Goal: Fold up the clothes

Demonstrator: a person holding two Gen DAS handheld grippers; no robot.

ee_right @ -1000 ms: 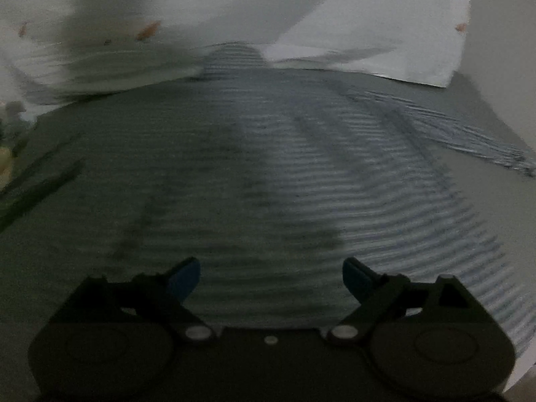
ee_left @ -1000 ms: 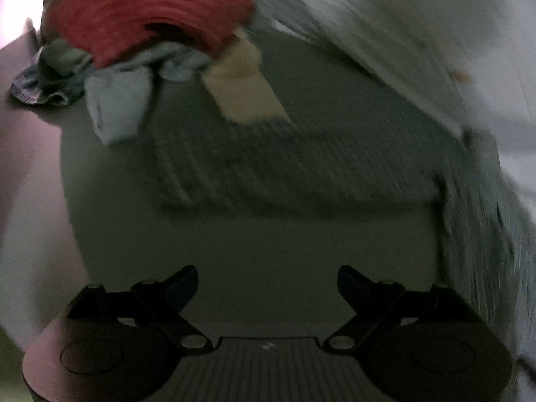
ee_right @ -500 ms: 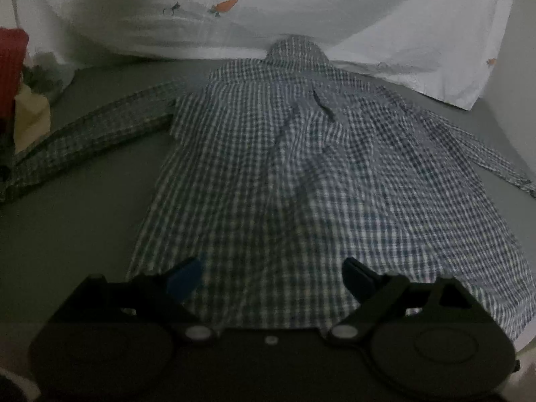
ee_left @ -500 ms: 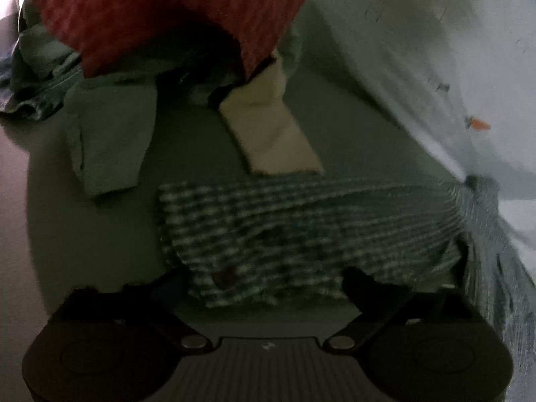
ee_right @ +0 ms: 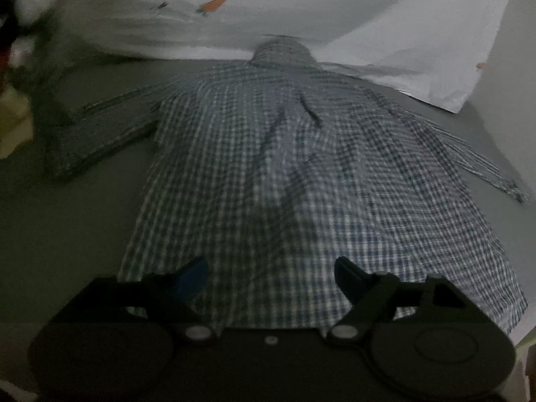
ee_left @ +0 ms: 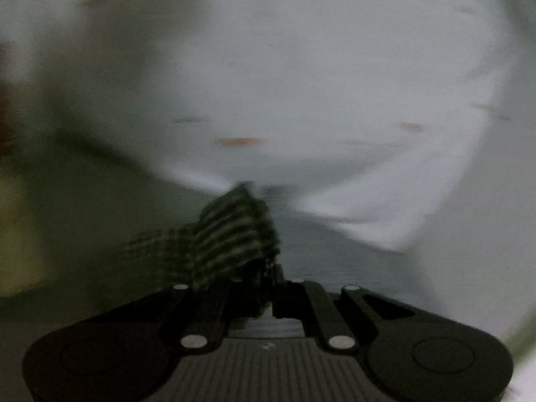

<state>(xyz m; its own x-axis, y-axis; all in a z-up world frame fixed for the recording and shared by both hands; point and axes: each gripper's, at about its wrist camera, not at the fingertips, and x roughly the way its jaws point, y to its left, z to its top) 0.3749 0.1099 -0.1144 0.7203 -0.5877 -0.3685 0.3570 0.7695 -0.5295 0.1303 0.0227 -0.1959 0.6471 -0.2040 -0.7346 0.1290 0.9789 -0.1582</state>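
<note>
A blue-and-white checked shirt lies spread flat on the grey surface, collar away from me. In the left wrist view, my left gripper is shut on a bunched end of the shirt's sleeve and holds it up off the surface; the picture is blurred by motion. In the right wrist view that sleeve looks smeared at the left. My right gripper hovers over the shirt's near hem. Its jaws are wide apart and closing, with the cloth below them and nothing pinched.
A white sheet with small carrot prints lies bunched behind the collar and fills most of the left wrist view. Other clothes sit at the far left edge. Bare grey surface lies left of the shirt.
My left gripper has shut on the sleeve end and lifted it, swinging from the clothes pile toward the white sheet. The right gripper has hardly moved and its jaws have narrowed slightly.
</note>
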